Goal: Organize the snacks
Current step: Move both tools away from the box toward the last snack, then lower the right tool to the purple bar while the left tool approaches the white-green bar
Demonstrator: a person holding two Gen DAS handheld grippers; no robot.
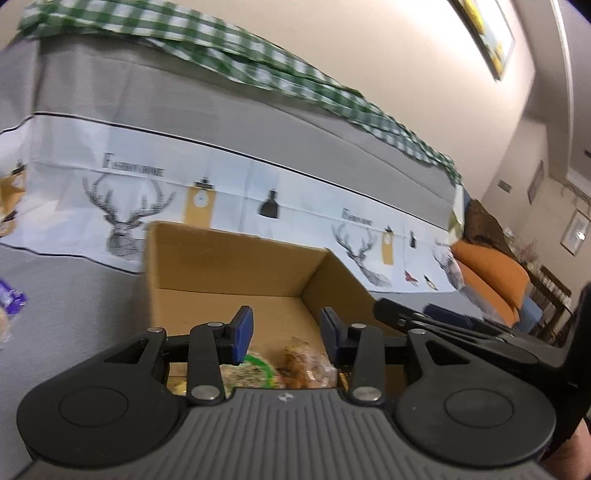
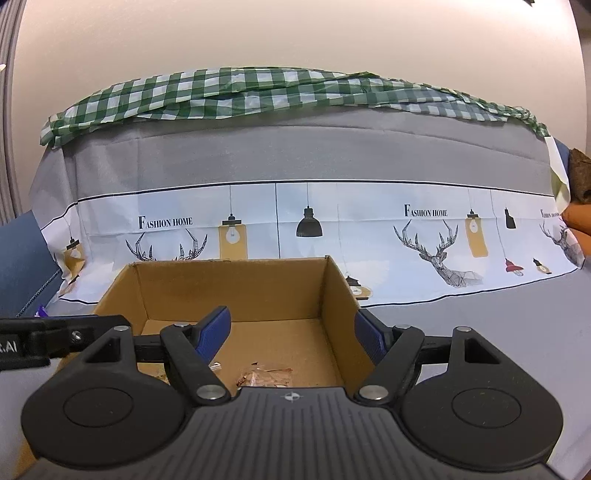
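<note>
An open cardboard box (image 1: 229, 266) (image 2: 236, 284) stands on the grey cover in front of me. Inside it lie wrapped snacks: a clear bag of brown pastry (image 1: 301, 363), a green-rimmed packet (image 1: 258, 365) and a clear wrapper (image 2: 264, 376). My left gripper (image 1: 284, 332) is open and empty, just above the snacks in the box. My right gripper (image 2: 291, 332) is open wide and empty, over the box's near right side. The right gripper's arm shows in the left wrist view (image 1: 443, 325). A purple snack packet (image 1: 11, 297) lies left of the box.
A sofa back draped with a grey and white deer-print cloth (image 2: 295, 221) rises behind the box, with a green checked cloth (image 2: 258, 92) on top. Orange cushions (image 1: 491, 277) lie at the right. A framed picture (image 1: 487, 33) hangs on the wall.
</note>
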